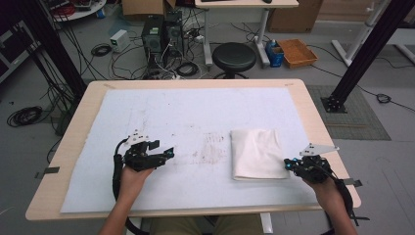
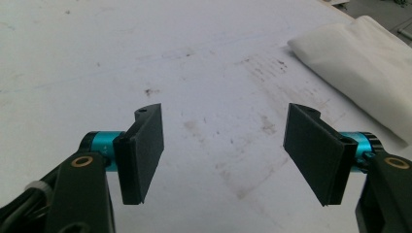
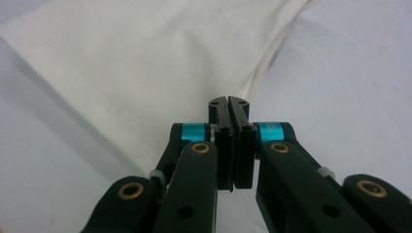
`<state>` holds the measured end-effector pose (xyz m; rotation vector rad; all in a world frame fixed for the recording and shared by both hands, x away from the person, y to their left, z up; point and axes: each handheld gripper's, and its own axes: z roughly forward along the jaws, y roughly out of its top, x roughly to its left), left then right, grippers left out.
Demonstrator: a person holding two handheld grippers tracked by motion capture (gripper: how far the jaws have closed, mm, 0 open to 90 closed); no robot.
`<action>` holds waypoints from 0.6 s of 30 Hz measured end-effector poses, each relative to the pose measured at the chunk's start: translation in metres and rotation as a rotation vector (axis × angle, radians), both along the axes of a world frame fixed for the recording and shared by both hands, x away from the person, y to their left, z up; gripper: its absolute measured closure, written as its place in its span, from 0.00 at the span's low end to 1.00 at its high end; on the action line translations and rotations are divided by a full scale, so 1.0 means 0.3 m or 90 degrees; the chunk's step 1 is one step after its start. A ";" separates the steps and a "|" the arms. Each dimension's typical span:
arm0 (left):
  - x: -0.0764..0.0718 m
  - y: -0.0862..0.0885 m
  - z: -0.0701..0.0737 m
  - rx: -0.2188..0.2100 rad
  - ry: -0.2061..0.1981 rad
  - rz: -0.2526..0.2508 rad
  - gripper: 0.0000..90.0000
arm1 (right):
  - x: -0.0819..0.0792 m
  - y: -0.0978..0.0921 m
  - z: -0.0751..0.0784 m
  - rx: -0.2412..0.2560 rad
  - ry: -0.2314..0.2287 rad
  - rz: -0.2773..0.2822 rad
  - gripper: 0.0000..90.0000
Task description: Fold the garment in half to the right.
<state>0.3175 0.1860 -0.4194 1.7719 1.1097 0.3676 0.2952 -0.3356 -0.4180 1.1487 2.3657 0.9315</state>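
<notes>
- the folded white cloth [image 1: 256, 153] lies flat on the white mat [image 1: 161, 117] covering the tabletop [image 1: 78, 122], right of the mat's middle.
- the right gripper [image 1: 288, 164] sits at the cloth's near right corner, jaws clenched together; whether any fabric is pinched between them cannot be told.
- the left gripper [image 1: 165, 155] hovers well left of the cloth, jaws released and wide, holding nothing.
- judged step: folding looks finished or one more fold is starting; next, the left gripper would need to reach the cloth's left edge.
</notes>
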 end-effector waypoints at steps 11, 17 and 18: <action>0.002 -0.012 -0.008 -0.001 0.006 -0.007 0.34 | 0.048 0.057 0.077 0.028 -0.062 -0.020 0.65; 0.003 -0.012 -0.017 -0.001 0.012 -0.013 0.34 | 0.175 0.326 0.034 -0.023 -0.014 0.107 0.72; 0.002 -0.011 -0.017 -0.002 0.013 -0.014 0.34 | 0.191 0.366 0.017 -0.041 0.001 0.114 0.75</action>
